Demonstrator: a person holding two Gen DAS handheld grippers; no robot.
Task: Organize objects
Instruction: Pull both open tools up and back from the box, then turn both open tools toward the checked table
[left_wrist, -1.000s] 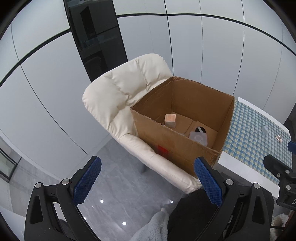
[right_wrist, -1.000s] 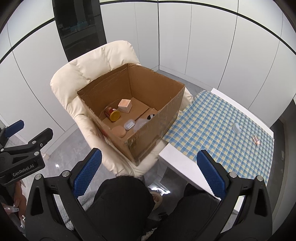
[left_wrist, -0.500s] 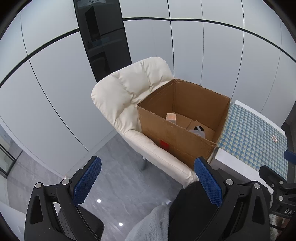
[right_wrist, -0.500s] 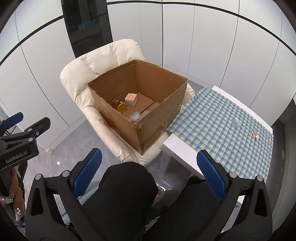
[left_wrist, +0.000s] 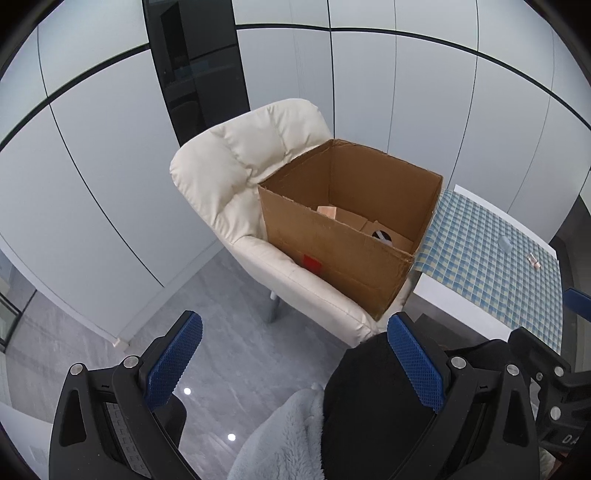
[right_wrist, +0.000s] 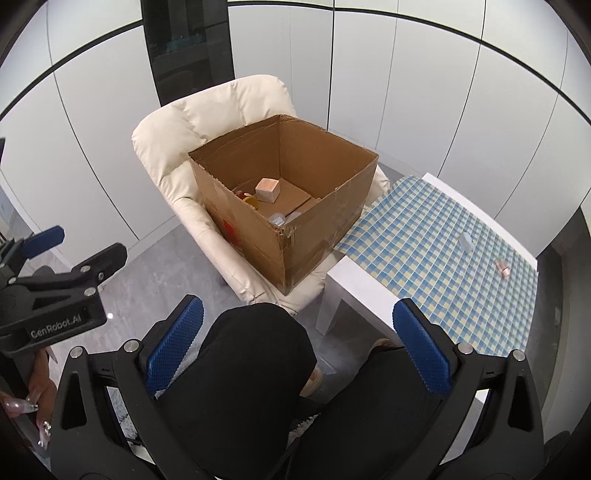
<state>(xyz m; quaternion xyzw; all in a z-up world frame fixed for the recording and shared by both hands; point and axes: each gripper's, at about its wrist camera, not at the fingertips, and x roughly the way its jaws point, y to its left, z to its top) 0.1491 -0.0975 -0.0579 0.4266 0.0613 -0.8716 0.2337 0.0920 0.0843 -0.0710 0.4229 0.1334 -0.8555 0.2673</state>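
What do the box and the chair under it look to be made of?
The box looks like plain brown corrugated cardboard, matte, with ragged top edges and a crumpled, taped corner. The chair looks upholstered in cream leather or faux leather: smooth, faintly shiny, puffed quilted panels with stitched seams. Which kind is unclear.

We hold the left gripper (left_wrist: 293, 360) low over our lap, its blue-padded fingers (left_wrist: 173, 360) spread wide with nothing between them. The right gripper (right_wrist: 297, 349) sits level with it, just to its right, fingers (right_wrist: 421, 350) equally wide apart and bare. Both point forward and slightly down. Our left hand (right_wrist: 26, 398) wraps the left gripper's handle from below. Our knees (right_wrist: 255, 354), in black, lie under both grippers.
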